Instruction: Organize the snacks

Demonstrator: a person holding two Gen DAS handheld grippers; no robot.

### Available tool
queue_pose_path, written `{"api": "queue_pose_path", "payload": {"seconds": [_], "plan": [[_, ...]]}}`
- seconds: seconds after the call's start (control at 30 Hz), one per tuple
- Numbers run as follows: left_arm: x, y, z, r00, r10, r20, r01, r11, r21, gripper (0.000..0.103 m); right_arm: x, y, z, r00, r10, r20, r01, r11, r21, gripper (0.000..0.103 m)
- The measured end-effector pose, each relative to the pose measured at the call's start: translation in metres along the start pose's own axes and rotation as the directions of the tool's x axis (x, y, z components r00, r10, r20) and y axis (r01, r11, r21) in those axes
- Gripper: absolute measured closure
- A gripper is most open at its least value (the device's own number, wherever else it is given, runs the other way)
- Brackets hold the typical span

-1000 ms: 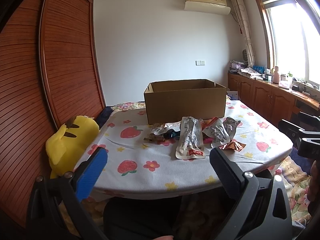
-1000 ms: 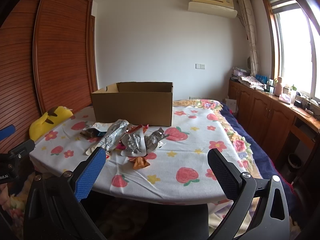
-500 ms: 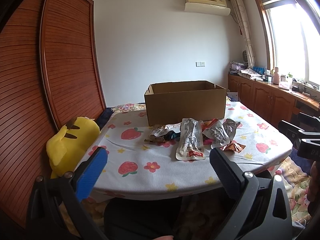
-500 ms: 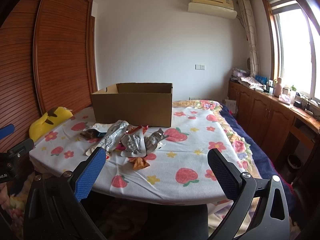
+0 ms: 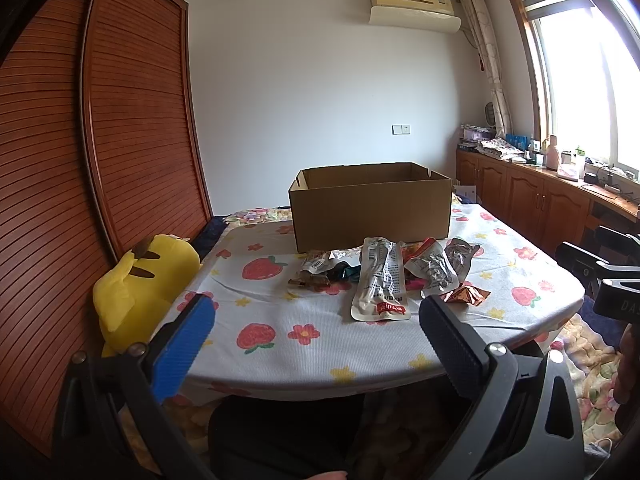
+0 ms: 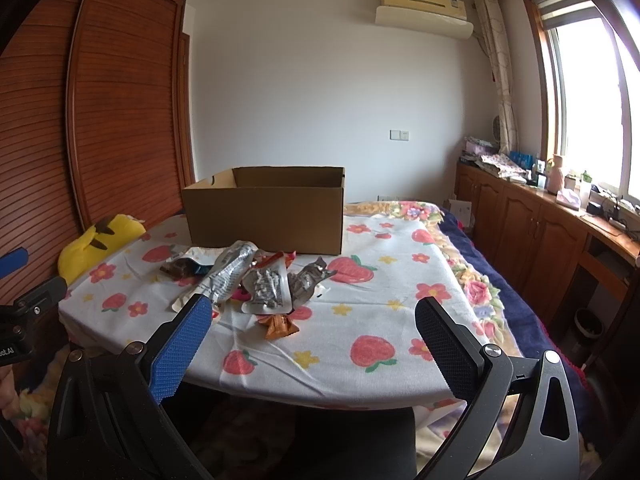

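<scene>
Left gripper (image 5: 316, 332) and right gripper (image 6: 312, 330) hover short of the tabletop (image 5: 280, 344) edge, jaws spread wide, holding nothing. Crinkled foil snack packets (image 5: 384, 276) lie heaped just before the open brown cardboard box (image 5: 370, 206), likely their destination.

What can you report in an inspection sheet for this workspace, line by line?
Surface: table under a strawberry-print cloth.
Job's things: snack packets lie loose in front of the open cardboard box; box inside not visible.
Clutter: yellow plush toy at the table's left edge.
Grippers: left gripper and right gripper both open, holding nothing, short of the table.
Cables: nothing seen on the table.
Surroundings: wooden wardrobe, air conditioner, window counter with bottles.
</scene>
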State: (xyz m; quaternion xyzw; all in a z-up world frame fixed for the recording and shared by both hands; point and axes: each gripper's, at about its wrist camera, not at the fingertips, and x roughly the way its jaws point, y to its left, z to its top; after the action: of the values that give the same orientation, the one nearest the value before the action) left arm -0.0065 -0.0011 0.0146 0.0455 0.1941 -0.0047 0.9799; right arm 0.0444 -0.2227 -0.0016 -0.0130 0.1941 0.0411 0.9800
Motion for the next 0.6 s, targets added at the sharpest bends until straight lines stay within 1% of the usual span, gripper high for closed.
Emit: {"api": "queue_pose_path", "payload": {"seconds": [0.6], "plan": [[-0.0006, -0.0004, -0.0003, 1.0, -0.001, 0.0, 0.001, 1.0, 0.0, 0.0, -0.0009, 0.0024, -0.0011, 1.0, 0.002, 0.001, -0.002, 1.0, -0.001, 0.0]]}}
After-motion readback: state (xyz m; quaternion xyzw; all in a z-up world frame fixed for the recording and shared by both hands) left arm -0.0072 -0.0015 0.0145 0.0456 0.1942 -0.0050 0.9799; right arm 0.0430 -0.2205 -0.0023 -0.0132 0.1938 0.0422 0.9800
